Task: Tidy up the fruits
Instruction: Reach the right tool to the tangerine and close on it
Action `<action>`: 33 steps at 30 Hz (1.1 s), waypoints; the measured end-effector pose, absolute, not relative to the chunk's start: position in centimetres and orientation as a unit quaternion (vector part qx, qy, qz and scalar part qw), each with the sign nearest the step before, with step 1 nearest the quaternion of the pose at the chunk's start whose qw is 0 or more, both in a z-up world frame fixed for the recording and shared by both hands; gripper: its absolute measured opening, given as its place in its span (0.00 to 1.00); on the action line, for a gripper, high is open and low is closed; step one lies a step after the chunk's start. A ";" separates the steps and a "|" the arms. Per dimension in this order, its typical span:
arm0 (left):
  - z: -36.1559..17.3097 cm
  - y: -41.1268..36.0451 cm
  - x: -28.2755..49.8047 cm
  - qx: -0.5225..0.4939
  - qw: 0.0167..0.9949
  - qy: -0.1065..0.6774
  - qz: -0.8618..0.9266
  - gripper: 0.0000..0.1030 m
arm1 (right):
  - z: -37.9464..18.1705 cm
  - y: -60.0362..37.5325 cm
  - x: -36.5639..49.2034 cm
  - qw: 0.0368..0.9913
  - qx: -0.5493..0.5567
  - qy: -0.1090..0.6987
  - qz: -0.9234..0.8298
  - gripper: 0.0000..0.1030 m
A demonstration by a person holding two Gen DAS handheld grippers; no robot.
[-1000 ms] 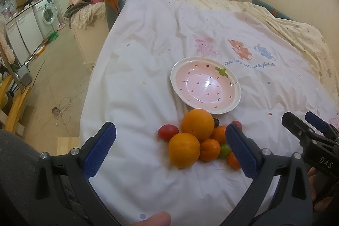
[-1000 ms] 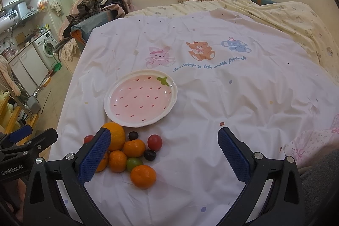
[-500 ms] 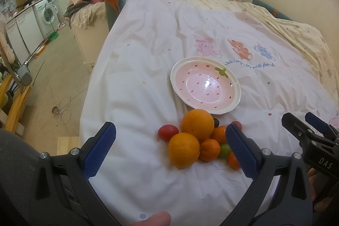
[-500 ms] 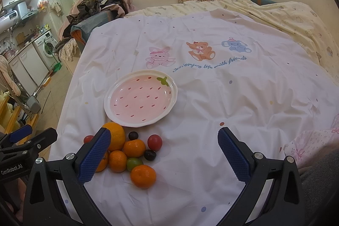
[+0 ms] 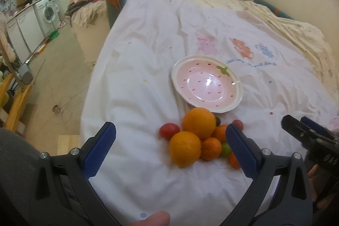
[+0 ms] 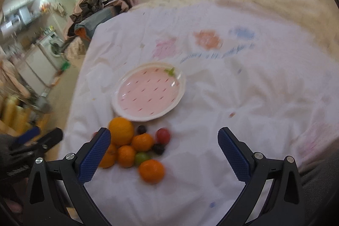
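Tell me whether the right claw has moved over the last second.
Yes. The right claw has shifted slightly left: the plate and the fruit pile sit further right in its blurred view.

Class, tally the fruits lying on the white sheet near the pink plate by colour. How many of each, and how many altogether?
Round orange citrus fruits: 5
Small round red fruits: 2
Small round green fruit: 1
Small dark round berries: 2
Total: 10
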State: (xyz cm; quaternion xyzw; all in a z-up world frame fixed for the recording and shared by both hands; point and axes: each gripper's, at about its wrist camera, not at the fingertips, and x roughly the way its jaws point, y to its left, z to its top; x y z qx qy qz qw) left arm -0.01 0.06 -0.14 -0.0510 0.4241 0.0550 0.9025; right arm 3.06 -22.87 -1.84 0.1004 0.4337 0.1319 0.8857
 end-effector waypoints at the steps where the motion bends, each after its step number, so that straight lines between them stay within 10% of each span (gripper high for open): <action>1: -0.2 0.2 0.0 -0.051 0.902 0.426 0.057 0.99 | -2.3 -23.2 3.3 0.878 0.109 0.446 0.133 1.00; 8: -0.7 0.6 0.0 -0.055 0.892 0.443 0.068 0.99 | -5.6 -25.7 5.5 0.807 0.179 0.544 0.141 0.99; 20: -1.1 1.6 0.5 -0.080 0.881 0.461 0.067 0.99 | -9.8 -18.6 5.7 0.747 0.002 0.630 0.212 0.77; 28: -1.3 1.9 0.7 -0.094 0.876 0.467 0.069 0.99 | -10.4 -16.2 5.9 0.735 -0.080 0.628 0.243 0.45; 33: -1.3 1.8 0.6 -0.090 0.878 0.465 0.070 0.99 | -9.2 -17.6 5.4 0.731 -0.078 0.631 0.249 0.45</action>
